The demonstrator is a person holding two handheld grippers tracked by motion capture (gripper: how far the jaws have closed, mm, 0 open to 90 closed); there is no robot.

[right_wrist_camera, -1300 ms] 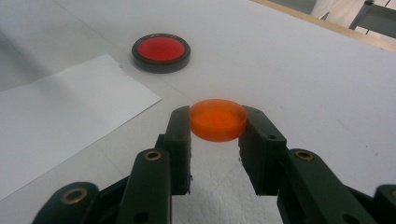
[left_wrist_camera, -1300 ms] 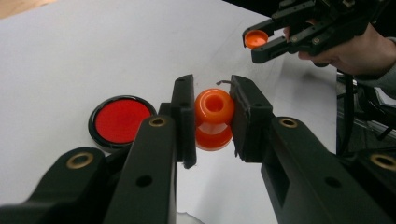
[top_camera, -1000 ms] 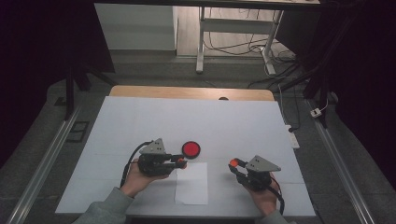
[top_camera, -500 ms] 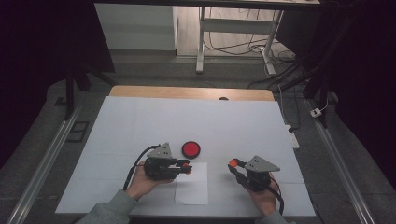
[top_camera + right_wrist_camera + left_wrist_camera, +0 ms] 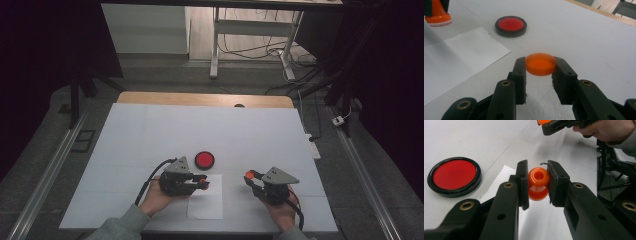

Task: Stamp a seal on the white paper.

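Plainly, no brand, label or writing can be read on anything here. Counted up, there are two hand-held grippers, one orange stamp, one orange cap, one round red ink pad in a black case and one white sheet of paper, all on a white table. The left gripper sits low and left of centre in the high view, held level in the person's left hand with its jaws pointing toward the right of the frame; in the left gripper view those jaws are clamped on the orange stamp, seen end-on with its knob toward the camera, hanging over the sheet of paper, which lies at the bottom centre of the high view. The red ink pad lies just above the paper's upper left corner, close to the left gripper; it appears at the left edge of the left gripper view and in the upper left of the right gripper view. The right gripper is at the lower right of the high view, held by the right hand from below with its jaws aimed toward the upper left, apart from the paper. In the right gripper view its jaws are closed on the orange cap, a shallow round cap held above the table.
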